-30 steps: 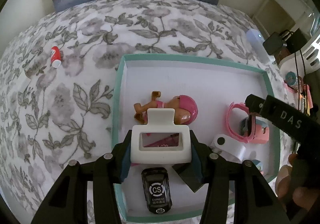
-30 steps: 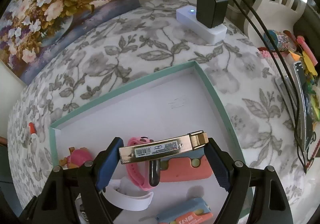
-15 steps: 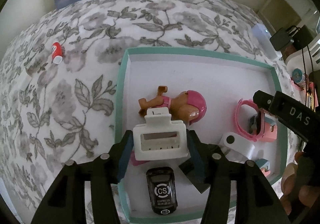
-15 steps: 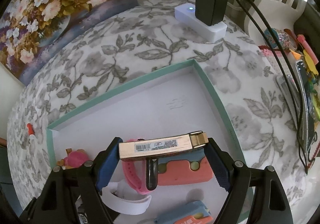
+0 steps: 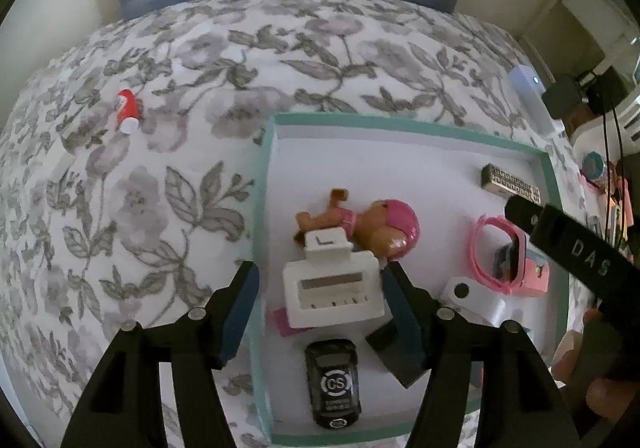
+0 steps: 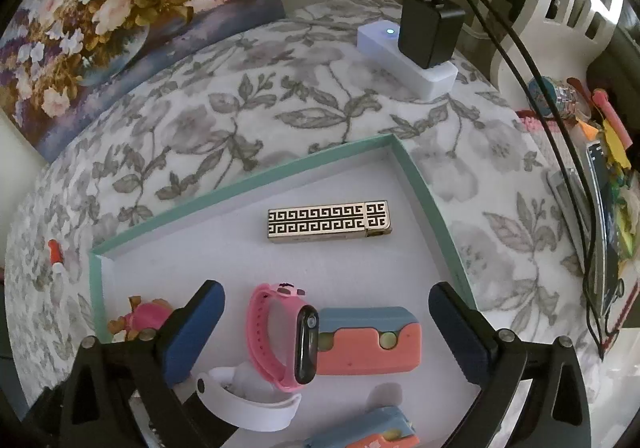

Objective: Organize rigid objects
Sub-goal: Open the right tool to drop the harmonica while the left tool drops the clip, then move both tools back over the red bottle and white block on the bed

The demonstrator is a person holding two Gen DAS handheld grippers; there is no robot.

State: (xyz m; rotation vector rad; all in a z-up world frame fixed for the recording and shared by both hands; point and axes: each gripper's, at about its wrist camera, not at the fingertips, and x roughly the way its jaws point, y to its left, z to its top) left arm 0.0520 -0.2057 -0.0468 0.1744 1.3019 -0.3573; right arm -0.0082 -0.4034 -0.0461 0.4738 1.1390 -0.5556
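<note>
A teal-rimmed white tray [image 5: 264,184] [image 6: 248,180] lies on the flowered cloth. My left gripper [image 5: 320,312] is open above the white box-shaped piece [image 5: 332,292], which rests in the tray against a pink-hatted doll [image 5: 372,224]. My right gripper [image 6: 326,332] is open and empty. The gold patterned lighter [image 6: 328,221] [image 5: 510,182] lies flat near the tray's far right corner. A pink watch [image 6: 280,336], a coral and blue case [image 6: 372,340], a white band [image 6: 248,408] and a black toy car [image 5: 332,382] also lie in the tray.
A small red and white tube [image 5: 127,110] lies on the cloth left of the tray. A white power strip [image 6: 404,60] with a black charger [image 6: 430,30] and cables sits at the back right. A flower painting [image 6: 112,16] leans on the wall. Clutter fills the right edge.
Both grippers opened. The left one let the white box piece down into the tray by the doll. The right one released the gold lighter, now flat in the tray, and drew back.
</note>
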